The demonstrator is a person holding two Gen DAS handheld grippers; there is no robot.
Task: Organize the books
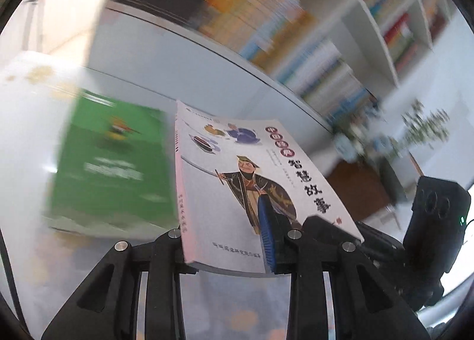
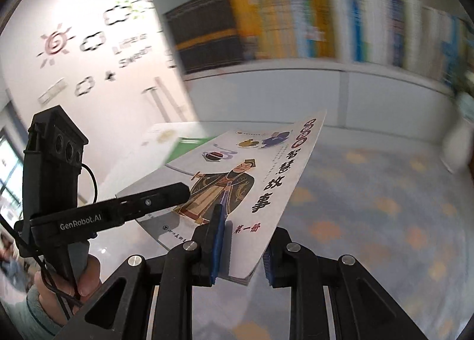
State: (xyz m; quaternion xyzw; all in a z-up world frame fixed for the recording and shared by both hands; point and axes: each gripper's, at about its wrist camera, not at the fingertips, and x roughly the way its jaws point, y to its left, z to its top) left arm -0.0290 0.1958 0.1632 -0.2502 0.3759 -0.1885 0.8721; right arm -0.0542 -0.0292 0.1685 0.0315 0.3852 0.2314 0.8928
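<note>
A white picture book with a robed figure and large black characters on its cover is held in the air by both grippers. My left gripper is shut on its near edge, with the blue pad lying on the cover. My right gripper is shut on the same book at its lower corner, one blue pad on each side. In the right wrist view the left gripper's upper finger lies across the cover. A green book lies flat below on the glossy table.
A white bookshelf packed with upright books stands behind the table. A hand grips the left gripper's handle. The table top reflects a patterned surface. A potted plant stands far right. The background is motion-blurred.
</note>
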